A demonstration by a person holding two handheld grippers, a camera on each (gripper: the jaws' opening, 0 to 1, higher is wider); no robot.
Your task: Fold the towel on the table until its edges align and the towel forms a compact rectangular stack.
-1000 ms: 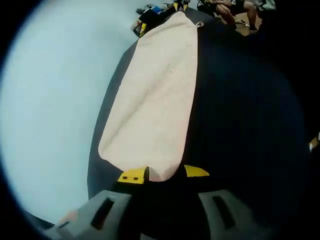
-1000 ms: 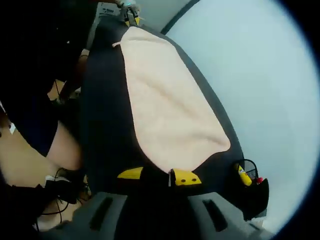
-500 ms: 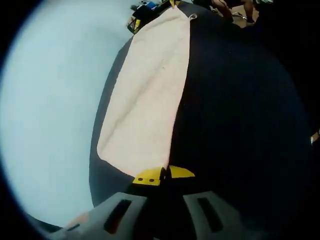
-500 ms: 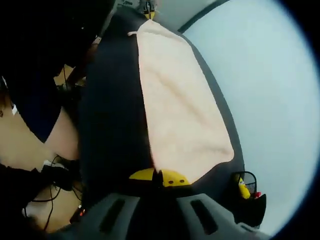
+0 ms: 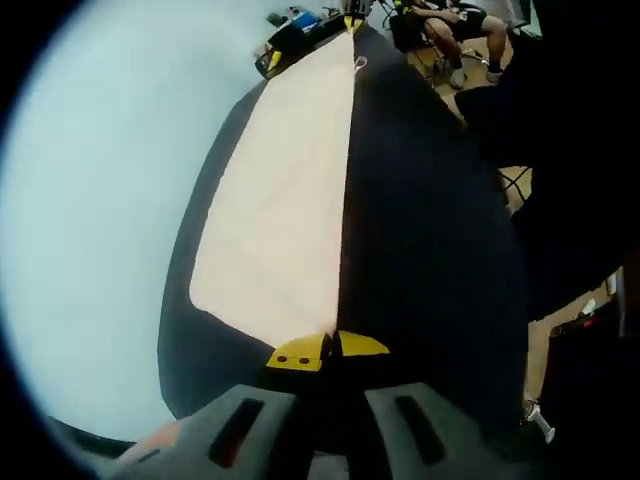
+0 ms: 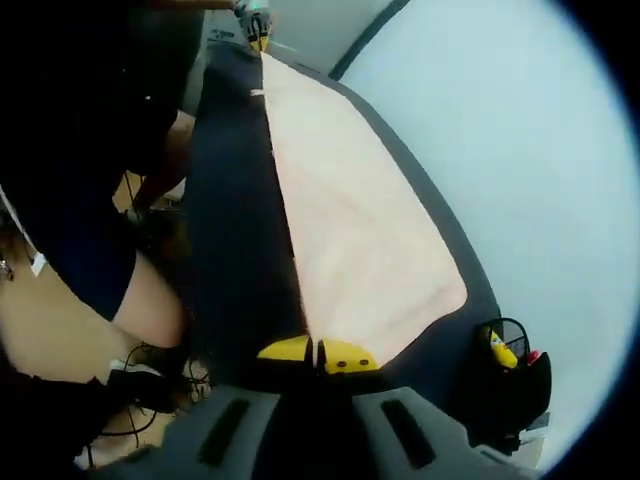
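A pale peach towel (image 5: 285, 200) lies lengthwise on a black table (image 5: 430, 250). My left gripper (image 5: 328, 350) is shut on its near corner, yellow tips pressed together. The towel's right edge runs straight and taut to the far corner, where the other gripper (image 5: 350, 18) holds it. In the right gripper view, the same towel (image 6: 350, 220) stretches away from my right gripper (image 6: 318, 355), which is shut on its near corner. Its left edge is pulled straight toward the left gripper (image 6: 255, 25) at the far end.
A black holder with a yellow tool (image 6: 510, 365) stands off the table's end. A person's leg (image 6: 150, 300) and floor cables (image 6: 140, 385) are beside the table. A seated person (image 5: 455, 20) and some clutter (image 5: 285, 30) lie beyond the far end.
Both grippers went from open around the towel's corners to shut on them. The held long edge has since been drawn straight and taut, and both views have tilted.
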